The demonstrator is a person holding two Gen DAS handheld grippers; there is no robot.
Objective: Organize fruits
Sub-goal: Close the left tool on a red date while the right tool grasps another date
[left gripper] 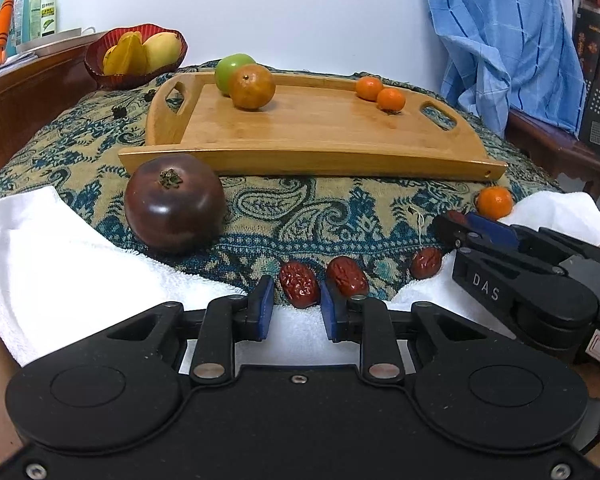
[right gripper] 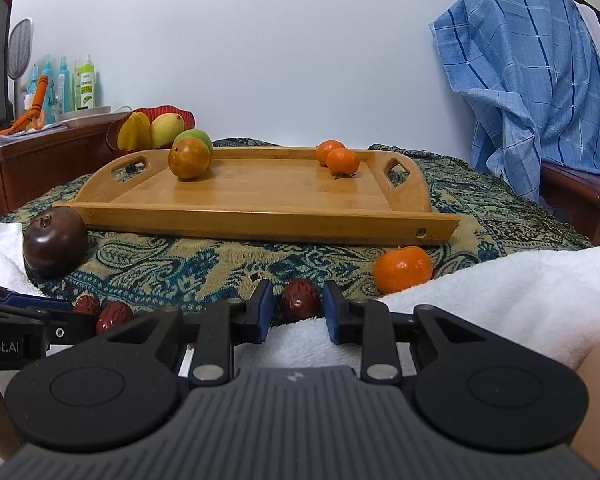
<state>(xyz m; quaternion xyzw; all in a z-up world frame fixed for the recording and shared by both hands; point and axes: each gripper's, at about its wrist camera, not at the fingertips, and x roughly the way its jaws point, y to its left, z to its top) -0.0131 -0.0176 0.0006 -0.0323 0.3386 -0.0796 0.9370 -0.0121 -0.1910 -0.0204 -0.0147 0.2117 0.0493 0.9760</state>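
A wooden tray (left gripper: 308,128) (right gripper: 260,196) lies on the patterned cloth. It holds a green fruit (left gripper: 232,68), a brown-orange fruit (left gripper: 252,86) (right gripper: 189,159) and two small oranges (left gripper: 380,94) (right gripper: 338,158). A dark purple fruit (left gripper: 175,203) (right gripper: 55,241) and a third small orange (left gripper: 495,202) (right gripper: 403,269) lie in front of the tray. Three red dates lie at the cloth's near edge. My left gripper (left gripper: 296,308) is open with one date (left gripper: 299,284) between its pads. My right gripper (right gripper: 296,308) is open around another date (right gripper: 300,300).
A red bowl (left gripper: 136,54) of yellow fruit stands behind the tray at the left. White towels (left gripper: 52,264) (right gripper: 500,300) lie near both grippers. A blue checked cloth (left gripper: 508,40) hangs at the right. Bottles (left gripper: 32,4) stand on a wooden cabinet at the left.
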